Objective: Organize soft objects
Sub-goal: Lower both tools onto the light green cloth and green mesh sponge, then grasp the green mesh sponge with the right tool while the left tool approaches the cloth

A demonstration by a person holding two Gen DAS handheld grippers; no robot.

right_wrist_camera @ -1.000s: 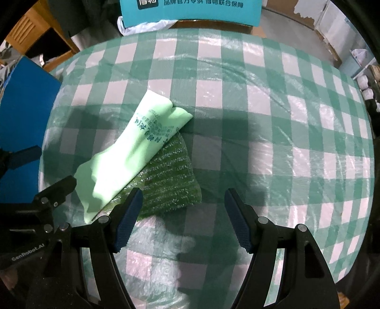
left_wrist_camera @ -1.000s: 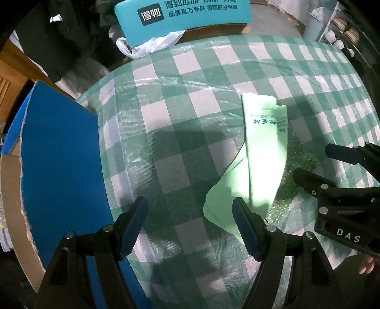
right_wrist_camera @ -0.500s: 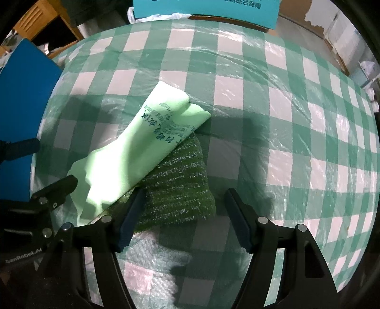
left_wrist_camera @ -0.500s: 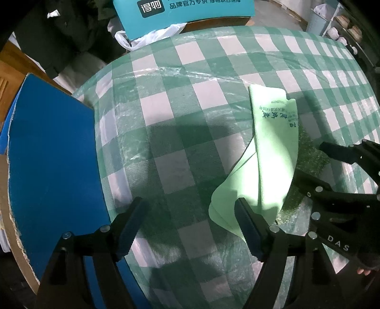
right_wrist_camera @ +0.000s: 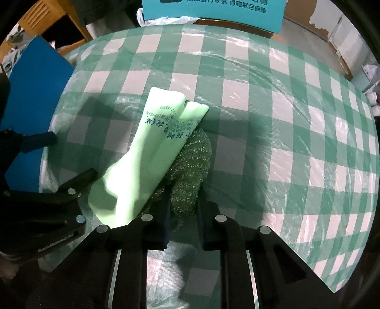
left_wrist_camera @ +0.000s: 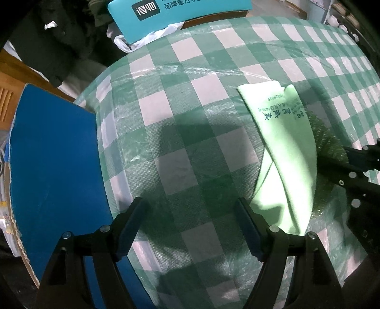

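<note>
A folded light green cloth (right_wrist_camera: 147, 154) with blue print lies on the green checked table, partly over a dark green glittery scouring cloth (right_wrist_camera: 192, 164). My right gripper (right_wrist_camera: 182, 228) is shut on the near edge of the scouring cloth, which bunches between the jaws. My left gripper (left_wrist_camera: 190, 228) is open and empty, just left of the light green cloth (left_wrist_camera: 287, 152). In the left wrist view the scouring cloth (left_wrist_camera: 325, 135) shows at the right, by the right gripper's fingers (left_wrist_camera: 351, 164).
A blue board (left_wrist_camera: 54, 171) leans at the table's left edge. A teal printed box (left_wrist_camera: 175, 12) and a white plastic bag (left_wrist_camera: 147, 38) sit beyond the far edge. The checked tablecloth (right_wrist_camera: 285, 118) has a plastic cover.
My right gripper has closed from wide open onto the scouring cloth, bunching it. My left gripper stayed open and shifted slightly left of the light green cloth.
</note>
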